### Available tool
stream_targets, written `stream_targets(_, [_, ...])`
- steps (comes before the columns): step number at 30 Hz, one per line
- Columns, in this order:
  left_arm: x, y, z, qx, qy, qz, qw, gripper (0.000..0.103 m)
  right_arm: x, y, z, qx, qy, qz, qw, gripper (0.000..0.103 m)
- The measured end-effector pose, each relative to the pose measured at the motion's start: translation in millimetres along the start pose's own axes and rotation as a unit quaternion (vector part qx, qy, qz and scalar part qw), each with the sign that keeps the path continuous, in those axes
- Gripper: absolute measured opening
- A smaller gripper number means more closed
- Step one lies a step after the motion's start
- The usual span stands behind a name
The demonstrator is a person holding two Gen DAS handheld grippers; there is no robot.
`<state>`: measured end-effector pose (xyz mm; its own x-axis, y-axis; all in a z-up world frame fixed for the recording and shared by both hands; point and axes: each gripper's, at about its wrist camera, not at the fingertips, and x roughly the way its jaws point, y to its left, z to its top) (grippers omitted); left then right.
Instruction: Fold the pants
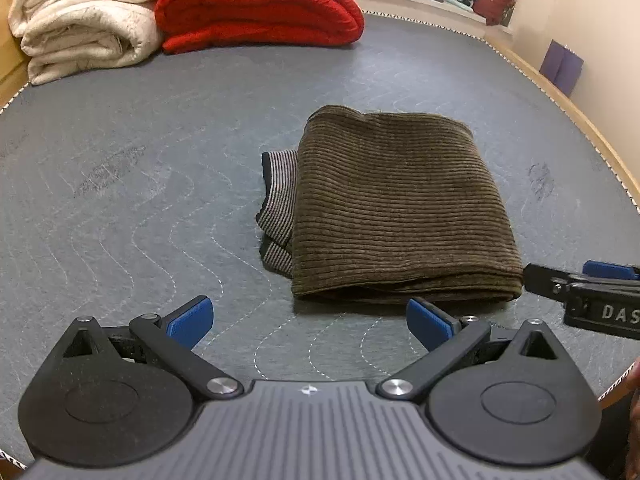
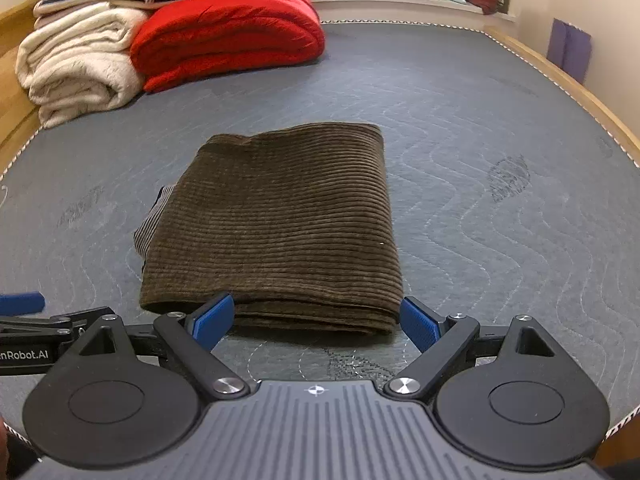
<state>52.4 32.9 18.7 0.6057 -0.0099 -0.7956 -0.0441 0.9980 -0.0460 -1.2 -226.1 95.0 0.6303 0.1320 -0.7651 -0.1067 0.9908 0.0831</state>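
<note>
Grey mat (image 2: pixel 480 128) holds folded pants (image 2: pixel 276 220) just beyond open right tongs (image 2: pixel 316 320)

I read white letters "DAS" — cut off by the frame edge — on the black body of the right gripper (image 1: pixel 582 278) at three o'clock. On the left gripper (image 2: pixel 24 304), at nine o'clock, "nRobot.AI".

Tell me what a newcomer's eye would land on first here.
First, the folded brown corduroy pants lying mid-mat on the grey quilted mat, a striped waistband poking out their left side. Next, the bright red folded blanket at the far left, beside the cream folded blanket.
</note>
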Motion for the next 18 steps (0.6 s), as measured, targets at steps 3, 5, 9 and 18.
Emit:
stream_targets(3, [0.0, 1.6, 0.6, -0.003, 0.001, 0.003, 1.0000, 0.103, 2.5, 2.1, -0.4, 0.001, 0.005, 0.003, 1.000, 0.091])
stream_targets(5, [-1.1, 2.1, 1.1, -0.005, -0.002, 0.000, 1.0000, 0.103, 3.4, 4.9, -0.7, -0.002, 0.005, 0.004, 1.000, 0.091])
stream_targets(9, [-0.9, 0.7, 0.5, -0.002, 0.000, 0.002, 1.0000, 0.103, 5.1, 7.3, -0.6, -0.006, 0.007, 0.003, 1.000, 0.091])
stream_targets(18, [1.8, -6.2, 1.2, 0.004, 0.001, 0.004, 1.0000, 0.103, 4.2, 4.3, -0.8, -0.007, 0.009, 0.008, 1.000, 0.091])
